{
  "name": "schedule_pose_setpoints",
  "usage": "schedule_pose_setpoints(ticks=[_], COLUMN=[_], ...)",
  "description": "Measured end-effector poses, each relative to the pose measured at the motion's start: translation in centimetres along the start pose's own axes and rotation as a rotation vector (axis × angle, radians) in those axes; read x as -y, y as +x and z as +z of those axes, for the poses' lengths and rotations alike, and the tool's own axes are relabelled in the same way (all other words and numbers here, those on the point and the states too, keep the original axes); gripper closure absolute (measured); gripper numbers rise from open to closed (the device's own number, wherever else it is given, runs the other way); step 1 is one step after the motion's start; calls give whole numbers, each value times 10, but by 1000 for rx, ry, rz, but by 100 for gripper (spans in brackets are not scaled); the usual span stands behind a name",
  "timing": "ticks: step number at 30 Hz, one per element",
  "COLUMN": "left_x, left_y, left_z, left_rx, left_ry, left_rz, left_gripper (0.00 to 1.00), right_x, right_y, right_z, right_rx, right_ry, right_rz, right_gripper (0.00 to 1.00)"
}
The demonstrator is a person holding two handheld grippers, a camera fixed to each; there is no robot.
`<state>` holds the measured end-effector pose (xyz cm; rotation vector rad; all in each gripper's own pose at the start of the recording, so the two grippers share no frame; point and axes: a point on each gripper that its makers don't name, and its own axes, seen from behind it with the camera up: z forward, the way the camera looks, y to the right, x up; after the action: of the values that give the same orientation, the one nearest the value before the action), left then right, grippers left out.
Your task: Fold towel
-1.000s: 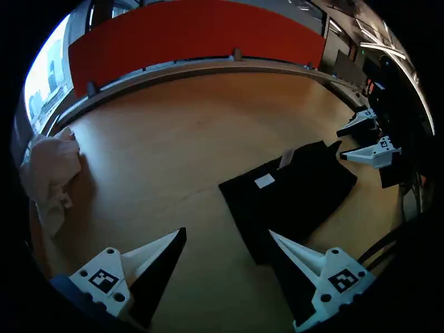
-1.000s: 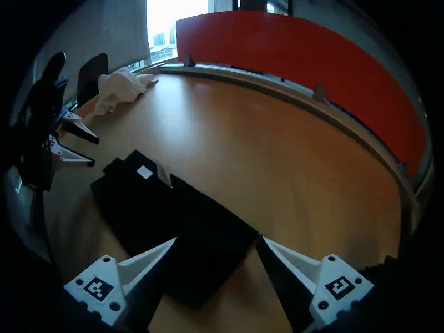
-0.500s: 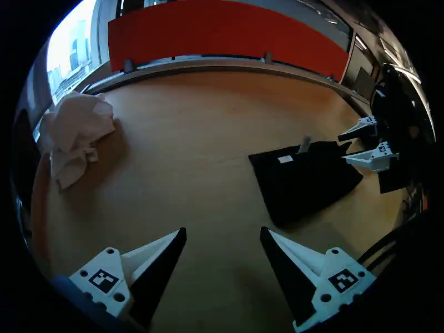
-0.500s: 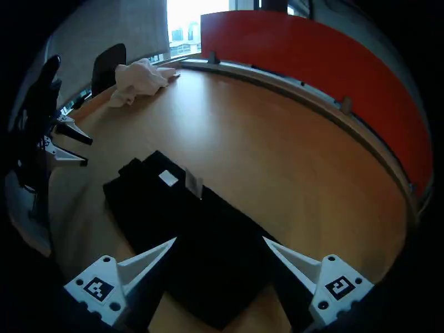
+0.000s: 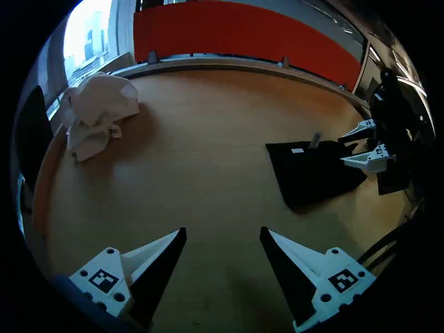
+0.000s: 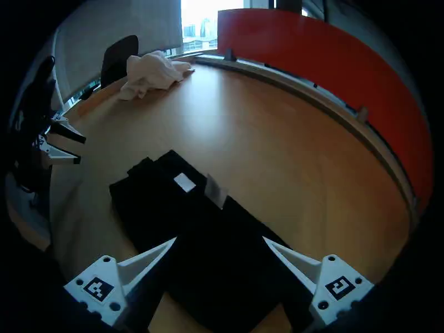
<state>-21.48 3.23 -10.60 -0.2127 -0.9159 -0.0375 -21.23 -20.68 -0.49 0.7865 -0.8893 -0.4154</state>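
The black towel (image 6: 188,233) lies folded on the wooden surface (image 6: 288,166), its near end between the fingers of the right hand-held gripper (image 6: 220,240), which are spread wide above it. The left hand-held gripper (image 5: 222,228), also wide and holding nothing, hangs over bare wood well apart from the towel. A white cloth (image 5: 97,111) is heaped at the far corner.

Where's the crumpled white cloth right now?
The crumpled white cloth lies on the table near the window, upper left in the left gripper view, far from the black towel.
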Motion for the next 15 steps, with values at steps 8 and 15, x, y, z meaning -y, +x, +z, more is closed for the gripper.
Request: schedule_pose_setpoints(ticks=[8, 15], left_x=[1, 1], left_y=[-9, -19], left_z=[-6, -14], left_rx=[-3, -18], left_ry=[7, 16], left_rz=[-9, -14], left_gripper=[1, 1], right_x=[4, 9], right_y=[-3, -8], right_z=[3, 7], right_rx=[17, 29], right_ry=[5, 11], right_rz=[-17, -31], right_gripper=[0, 0])
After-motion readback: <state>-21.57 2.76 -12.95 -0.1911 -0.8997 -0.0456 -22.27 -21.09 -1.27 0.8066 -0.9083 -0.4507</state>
